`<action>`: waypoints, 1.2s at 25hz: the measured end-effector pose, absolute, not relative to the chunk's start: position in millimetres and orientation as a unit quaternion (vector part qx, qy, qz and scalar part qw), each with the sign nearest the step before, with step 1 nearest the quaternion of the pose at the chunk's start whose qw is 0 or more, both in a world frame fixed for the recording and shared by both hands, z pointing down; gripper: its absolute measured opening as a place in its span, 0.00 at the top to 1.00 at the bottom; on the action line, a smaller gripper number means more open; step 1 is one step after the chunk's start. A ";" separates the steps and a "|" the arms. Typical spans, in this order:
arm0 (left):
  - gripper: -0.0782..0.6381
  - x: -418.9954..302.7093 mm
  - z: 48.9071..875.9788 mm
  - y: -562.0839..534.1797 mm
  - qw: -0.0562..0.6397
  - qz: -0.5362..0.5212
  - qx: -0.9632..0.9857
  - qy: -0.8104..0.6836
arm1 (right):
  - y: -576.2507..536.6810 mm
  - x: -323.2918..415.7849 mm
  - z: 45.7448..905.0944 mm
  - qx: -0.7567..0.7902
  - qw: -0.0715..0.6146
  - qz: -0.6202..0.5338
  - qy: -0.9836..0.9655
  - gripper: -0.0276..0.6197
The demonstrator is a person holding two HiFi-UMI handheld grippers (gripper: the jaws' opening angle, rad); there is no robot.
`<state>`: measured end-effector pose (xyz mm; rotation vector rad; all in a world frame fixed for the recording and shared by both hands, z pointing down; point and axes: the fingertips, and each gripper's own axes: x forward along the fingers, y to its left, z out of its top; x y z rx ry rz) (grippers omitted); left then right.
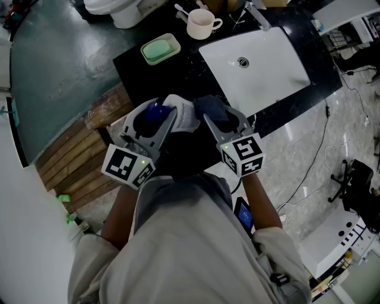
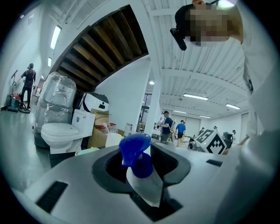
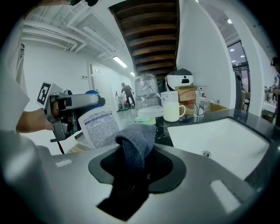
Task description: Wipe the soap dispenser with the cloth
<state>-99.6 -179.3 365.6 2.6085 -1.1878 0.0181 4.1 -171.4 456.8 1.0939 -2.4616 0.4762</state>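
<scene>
The left gripper (image 1: 151, 122) is clamped on the soap dispenser (image 2: 146, 184), its jaws closed on the neck just under the blue pump (image 2: 134, 146), so the bottle hangs in the air in front of the person, over the near edge of the black counter (image 1: 133, 65). It looks like a light plastic bottle, stiff enough to take a rub, though the smooth labelled wall will likely be slippery and the pump could dip if pushed; the neck seems the sound place to hold it, which leaves the body free. At the bottle's three o'clock, just beside it, the right gripper (image 1: 228, 122) pinches a dark grey cloth (image 3: 135, 144), soft and limp, its folded end standing up out of the jaws and ready to press on the bottle. Nothing lies between the two. Farther off, a toilet (image 1: 119, 9) stands at eleven o'clock, a green soap dish (image 1: 160, 48) at twelve, a white mug (image 1: 202, 24) at one with a tap (image 1: 258, 15) beyond, and the white sink (image 1: 279, 71) at two. All sit well apart from the bottle, so none should hinder the wiping.
</scene>
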 end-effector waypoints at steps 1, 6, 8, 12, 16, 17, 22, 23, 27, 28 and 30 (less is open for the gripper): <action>0.69 -99.6 365.7 -179.1 0.137 0.006 0.901 -0.411 | -171.0 5.1 458.6 0.392 0.204 0.171 -0.880 0.76; 0.69 -100.0 366.4 -179.1 0.137 0.006 0.901 -0.412 | -170.5 8.0 464.7 0.394 0.213 0.172 -0.877 0.76; 0.69 -100.3 366.3 -179.5 0.137 0.007 0.901 -0.411 | -170.7 9.2 467.1 0.395 0.217 0.173 -0.876 0.76; 0.69 -100.5 366.1 -180.3 0.137 0.007 0.901 -0.411 | -170.8 11.7 471.7 0.396 0.225 0.175 -0.873 0.76; 0.69 -101.0 366.0 -179.5 0.137 0.007 0.900 -0.413 | -169.0 15.2 477.0 0.397 0.239 0.169 -0.870 0.76; 0.69 -101.1 366.3 -179.2 0.137 0.006 0.900 -0.413 | -168.5 16.0 478.3 0.397 0.242 0.168 -0.869 0.76; 0.69 -101.2 366.7 -179.2 0.137 0.007 0.900 -0.414 | -167.1 18.0 481.1 0.396 0.252 0.164 -0.868 0.76; 0.69 -101.1 366.7 -179.4 0.137 0.006 0.900 -0.415 | -167.0 18.3 481.3 0.396 0.254 0.162 -0.868 0.76; 0.69 -101.0 367.3 -179.5 0.137 0.005 0.899 -0.415 | -164.9 18.7 481.7 0.395 0.257 0.162 -0.867 0.76; 0.69 -100.9 367.3 -179.4 0.136 0.006 0.899 -0.415 | -164.1 18.5 481.1 0.395 0.257 0.162 -0.867 0.76; 0.69 -100.9 367.2 -179.1 0.135 0.006 0.899 -0.416 | -162.7 19.1 481.3 0.394 0.259 0.162 -0.867 0.76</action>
